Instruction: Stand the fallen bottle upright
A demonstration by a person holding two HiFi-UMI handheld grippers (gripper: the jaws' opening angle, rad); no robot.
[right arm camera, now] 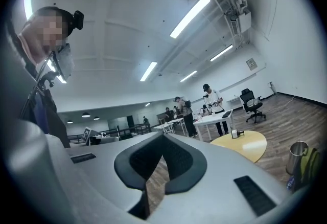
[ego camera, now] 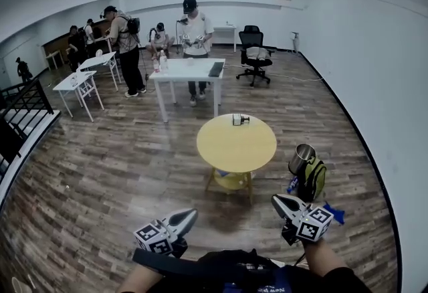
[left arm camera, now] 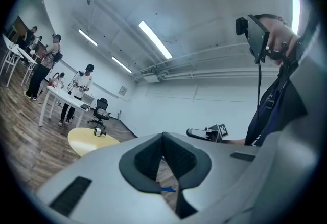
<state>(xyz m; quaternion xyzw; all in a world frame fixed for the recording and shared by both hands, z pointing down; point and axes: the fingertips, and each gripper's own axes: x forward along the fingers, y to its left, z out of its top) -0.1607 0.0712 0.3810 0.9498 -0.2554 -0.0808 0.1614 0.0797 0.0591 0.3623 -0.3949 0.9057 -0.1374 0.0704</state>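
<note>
A small bottle (ego camera: 239,119) lies on its side at the far edge of the round yellow table (ego camera: 236,144), well ahead of me. Both grippers are held low and near my body, far short of the table. My left gripper (ego camera: 190,214) is shut with nothing in it, and my right gripper (ego camera: 276,199) is also shut and empty. The left gripper view shows the table (left arm camera: 87,142) and the bottle (left arm camera: 99,132) small at the left, beyond the shut jaws. The right gripper view has the table (right arm camera: 245,145) and the bottle (right arm camera: 235,134) at the right.
A metal cup (ego camera: 301,158) sits on a green backpack (ego camera: 314,180) on the floor right of the yellow table. Farther back are a white table (ego camera: 186,71) with people around it, a black office chair (ego camera: 255,52) and smaller tables at the left. A white wall runs along the right.
</note>
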